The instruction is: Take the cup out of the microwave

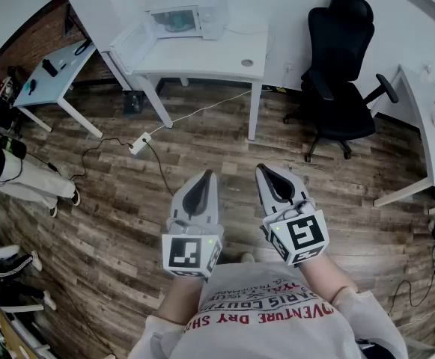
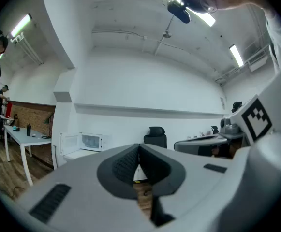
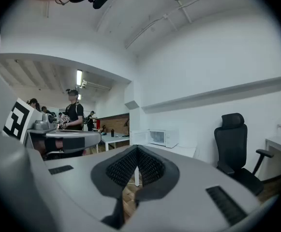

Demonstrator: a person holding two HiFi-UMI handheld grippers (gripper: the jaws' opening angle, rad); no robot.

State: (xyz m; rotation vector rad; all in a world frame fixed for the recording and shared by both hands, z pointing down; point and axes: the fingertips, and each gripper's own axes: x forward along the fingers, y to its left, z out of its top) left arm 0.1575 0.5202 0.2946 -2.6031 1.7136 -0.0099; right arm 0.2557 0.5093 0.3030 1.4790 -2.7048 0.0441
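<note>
"What colour is the microwave [image 1: 176, 21] at upper centre?"

"White, like the table [image 1: 217, 58] under it. The chair [image 1: 341, 73] at upper right is black."

"The floor [image 1: 224, 148]?"

"Brown wood-grain planks."

"And lower centre?"

"The left gripper [image 1: 204, 176] and right gripper [image 1: 265, 170] are grey with black-and-white square markers [image 1: 187, 253]. The shirt [image 1: 277, 335] is white with red lettering."

The white worktop [image 1: 210, 60] stands on the far wooden floor [image 1: 224, 144]. On its far left sits a microwave [image 1: 178, 21], door open. A small round object [image 1: 247, 63] lies near its right edge.
</note>
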